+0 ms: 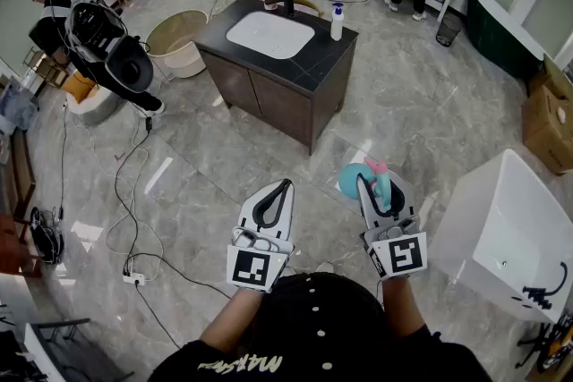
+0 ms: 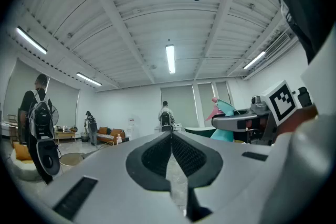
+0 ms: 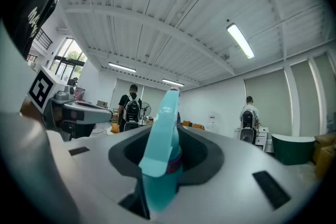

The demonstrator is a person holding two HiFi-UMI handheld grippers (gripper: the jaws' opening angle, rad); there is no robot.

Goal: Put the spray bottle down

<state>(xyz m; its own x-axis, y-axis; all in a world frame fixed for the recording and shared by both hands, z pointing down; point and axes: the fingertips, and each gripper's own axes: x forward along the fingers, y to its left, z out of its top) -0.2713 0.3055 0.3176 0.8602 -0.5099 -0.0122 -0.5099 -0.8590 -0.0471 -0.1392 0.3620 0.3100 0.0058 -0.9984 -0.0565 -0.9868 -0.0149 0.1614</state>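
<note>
Right gripper (image 1: 376, 185) – jaws partway closed, clamped on the teal spray bottle (image 1: 353, 182), held level over the floor (image 1: 179, 192), off the vanity's (image 1: 269, 98) near corner. Left gripper (image 1: 285, 186) – jaws together, nothing between them.

The spray bottle (image 1: 352, 181) was teal, its nozzle pink. The left gripper (image 1: 283, 185) and right gripper (image 1: 376, 189) were light grey with black pads and black-and-white square markers. The floor (image 1: 197, 165) was grey, marbled; the vanity (image 1: 295, 98) dark, the basin (image 1: 269, 35) white.
</note>
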